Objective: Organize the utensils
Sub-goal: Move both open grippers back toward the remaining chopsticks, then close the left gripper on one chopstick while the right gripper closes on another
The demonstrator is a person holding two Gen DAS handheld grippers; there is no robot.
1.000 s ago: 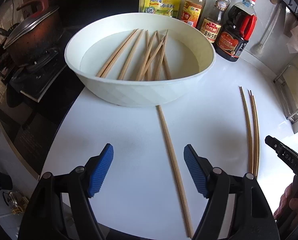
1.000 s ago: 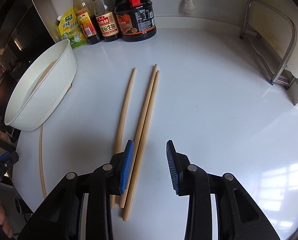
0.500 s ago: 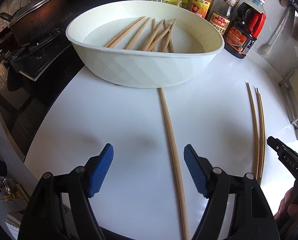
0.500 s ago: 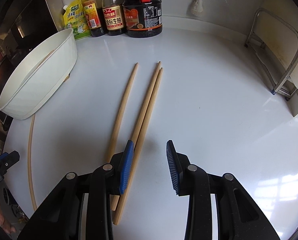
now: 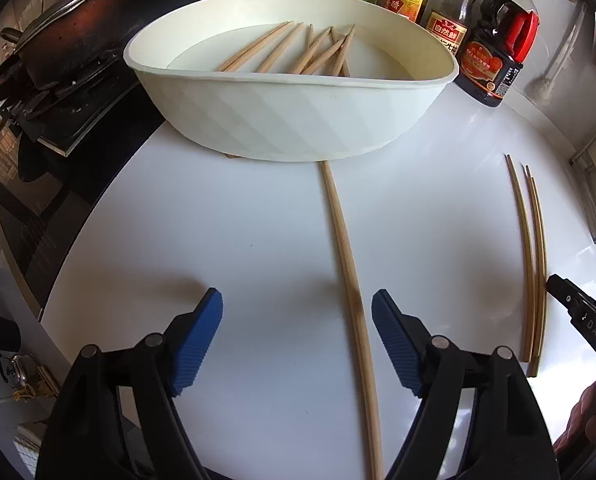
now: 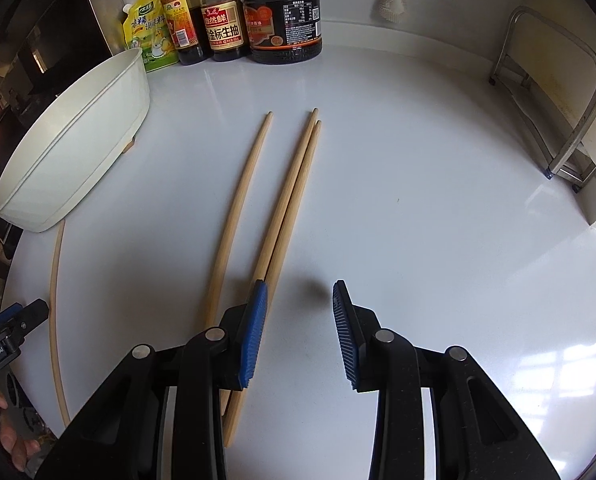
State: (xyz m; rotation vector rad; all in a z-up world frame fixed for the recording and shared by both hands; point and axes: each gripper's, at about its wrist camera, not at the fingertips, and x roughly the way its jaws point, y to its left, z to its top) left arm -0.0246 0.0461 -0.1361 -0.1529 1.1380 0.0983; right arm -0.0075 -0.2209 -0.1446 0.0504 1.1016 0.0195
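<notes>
Far left on the white table: white oval plastic basin with several wooden chopsticks inside. Left claw jaws opening, a single wooden chopstick lying between them, untouched by the pads. Three loose wooden chopsticks lie right of it. Right claw partly spread, empty, just right of that trio.

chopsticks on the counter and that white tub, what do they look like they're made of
Chopsticks: likely bamboo or light wood, matte tan with faint lengthwise grain. White tub: probably plastic, with a smooth satin surface, a thin rim and faceted moulded walls; ceramic can't be ruled out.
</notes>
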